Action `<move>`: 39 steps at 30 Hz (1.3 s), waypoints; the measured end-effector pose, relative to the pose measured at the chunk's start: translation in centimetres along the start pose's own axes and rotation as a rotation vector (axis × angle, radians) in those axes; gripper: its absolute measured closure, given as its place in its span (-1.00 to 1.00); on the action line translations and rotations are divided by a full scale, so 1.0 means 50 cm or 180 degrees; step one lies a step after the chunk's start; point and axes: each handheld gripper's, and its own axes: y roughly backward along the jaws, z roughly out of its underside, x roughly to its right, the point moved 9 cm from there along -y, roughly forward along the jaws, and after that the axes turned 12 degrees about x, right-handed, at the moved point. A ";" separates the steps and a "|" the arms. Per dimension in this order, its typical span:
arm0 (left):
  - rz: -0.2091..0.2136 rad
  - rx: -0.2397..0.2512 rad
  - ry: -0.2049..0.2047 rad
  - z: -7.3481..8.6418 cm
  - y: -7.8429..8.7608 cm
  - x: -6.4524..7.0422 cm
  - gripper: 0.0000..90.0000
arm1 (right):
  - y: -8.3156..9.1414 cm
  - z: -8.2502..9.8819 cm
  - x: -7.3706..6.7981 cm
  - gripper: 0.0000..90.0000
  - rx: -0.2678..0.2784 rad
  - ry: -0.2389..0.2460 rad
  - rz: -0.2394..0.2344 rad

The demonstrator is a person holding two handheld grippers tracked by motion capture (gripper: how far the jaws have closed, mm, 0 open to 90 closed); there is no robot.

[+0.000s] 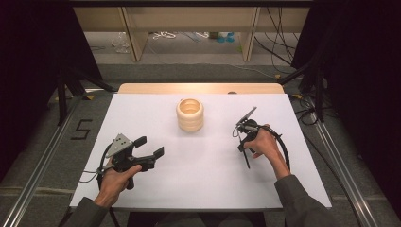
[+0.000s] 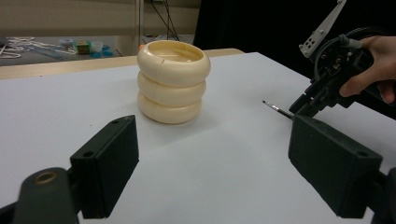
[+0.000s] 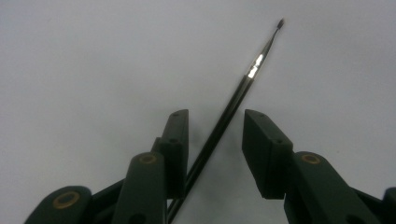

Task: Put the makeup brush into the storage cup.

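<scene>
In the high view, the cream ribbed holder shaped like three stacked rings (image 1: 190, 114) stands upright at about twelve o'clock on the white tabletop (image 1: 203, 161). The left gripper (image 1: 150, 146) sits at eight o'clock, spread with nothing in it. The right gripper (image 1: 243, 147) sits at three o'clock, pointing down toward the person, with a thin dark metal rod (image 1: 246, 160) at its tip.

In the left gripper view, the holder (image 2: 173, 81) lies ahead between the spread jaws, well apart from them, its hollow top open; the rod's tip (image 2: 276, 108) pokes out at three o'clock.

In the right gripper view, the jaws stand parted around the rod (image 3: 232, 103), which leans on one pad, not pinched. By my judgement, gripping the rod and standing it in the holder are both left to do.
</scene>
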 end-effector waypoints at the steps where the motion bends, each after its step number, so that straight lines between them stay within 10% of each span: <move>1: 0.0000 -0.0002 -0.0001 0.000 0.000 0.000 -0.65 | 0.000 0.000 0.000 0.41 0.0000 -0.0008 -0.0002; 39: 0.0007 -0.0010 -0.0008 0.001 0.000 0.001 -0.65 | -0.007 0.006 0.012 0.90 -0.0117 0.0020 0.0038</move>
